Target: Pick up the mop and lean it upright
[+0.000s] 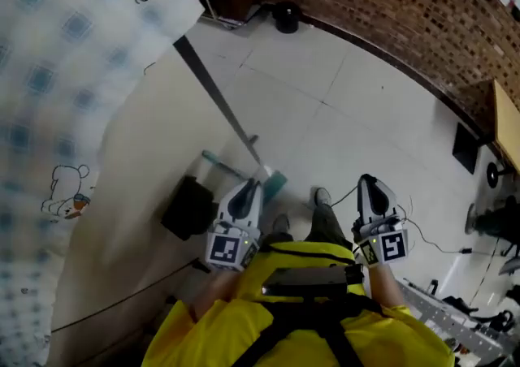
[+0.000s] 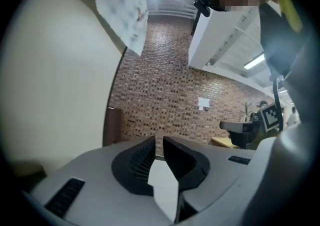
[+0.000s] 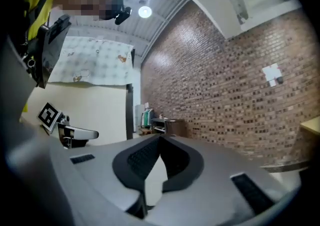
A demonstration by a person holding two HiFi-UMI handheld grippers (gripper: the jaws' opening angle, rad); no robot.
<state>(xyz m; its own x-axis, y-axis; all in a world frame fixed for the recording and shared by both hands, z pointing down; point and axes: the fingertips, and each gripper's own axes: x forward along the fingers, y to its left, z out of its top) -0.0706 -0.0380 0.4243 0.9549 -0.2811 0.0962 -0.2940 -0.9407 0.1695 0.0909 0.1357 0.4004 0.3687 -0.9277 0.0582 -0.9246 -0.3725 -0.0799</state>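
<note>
In the head view, the mop shows as a pale thin handle [image 1: 230, 167] ending in a teal head [image 1: 275, 183], low on the floor by the foot of the cream wall. My left gripper [image 1: 251, 187] is held close to my body, its tips just short of the teal head. In the left gripper view the left gripper [image 2: 159, 145] has a narrow gap between its jaws, with nothing in it and the brick wall beyond. My right gripper [image 1: 367, 185] hangs over bare floor, away from the mop. The right gripper view shows the right gripper [image 3: 160, 142] with its tips touching and nothing held.
A black box-like object [image 1: 188, 207] sits at the wall's foot, left of the mop. A dark trim strip [image 1: 213, 89] runs along the wall's end. A printed cloth [image 1: 65, 73] hangs at left. Cables [image 1: 431, 235] and equipment [image 1: 491, 223] lie to the right, and brick wall [image 1: 390, 8] lies ahead.
</note>
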